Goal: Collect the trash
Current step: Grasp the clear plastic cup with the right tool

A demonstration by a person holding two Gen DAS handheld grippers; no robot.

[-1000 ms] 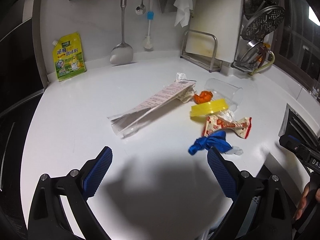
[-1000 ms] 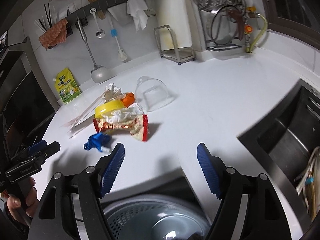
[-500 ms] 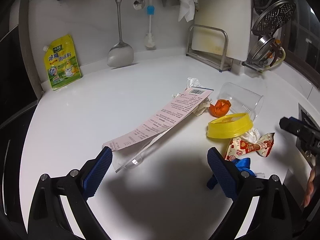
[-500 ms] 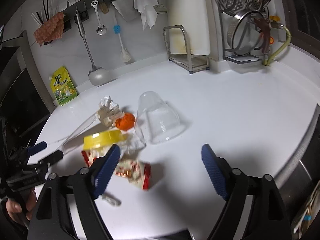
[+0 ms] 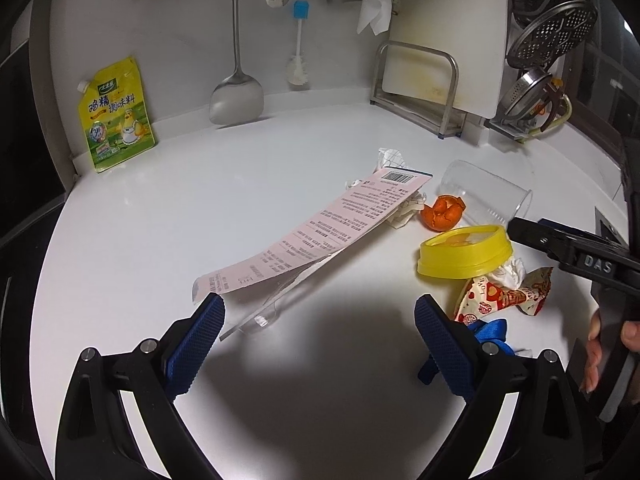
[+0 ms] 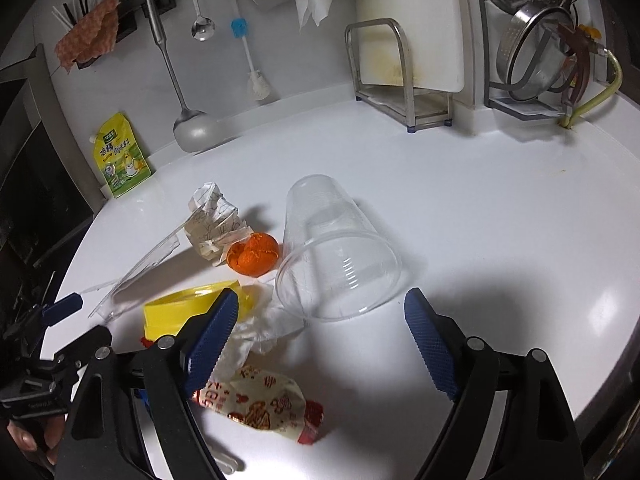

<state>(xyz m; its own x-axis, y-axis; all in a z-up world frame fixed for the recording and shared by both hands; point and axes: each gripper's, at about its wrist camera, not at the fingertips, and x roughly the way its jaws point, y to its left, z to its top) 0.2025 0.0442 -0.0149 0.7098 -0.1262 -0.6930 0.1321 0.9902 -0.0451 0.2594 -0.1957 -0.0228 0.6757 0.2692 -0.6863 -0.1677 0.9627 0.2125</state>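
White bench (image 5: 168,208) across both views, with the trash scattered over its middle. Clear plastic cup (image 6: 336,256) on its side, mouth toward the lower edge of the right wrist frame, just above the gap between the blue pads. Orange peel (image 6: 254,258) touching the cup's left side, crumpled paper (image 6: 216,216) up and left of it. Yellow lid (image 6: 180,308) at left centre, partly behind the left pad; white tissue (image 6: 264,328) beside it, red-patterned snack wrapper (image 6: 264,404) lower down. Right hand-held gripper (image 6: 316,340) wide, having just been opening, nothing between its pads.

Long pink receipt (image 5: 304,236) running diagonally through the centre of the left wrist frame, on a clear plastic sleeve (image 5: 280,300). Blue scrap (image 5: 490,330) at lower right, partly behind the right pad. Left hand-held gripper (image 5: 316,336) also wide and empty, lower end of the sleeve lying between its tips. Yellow seasoning pouch (image 5: 114,114) leaning on the wall at upper left, spatula (image 5: 236,96) hanging at top centre.
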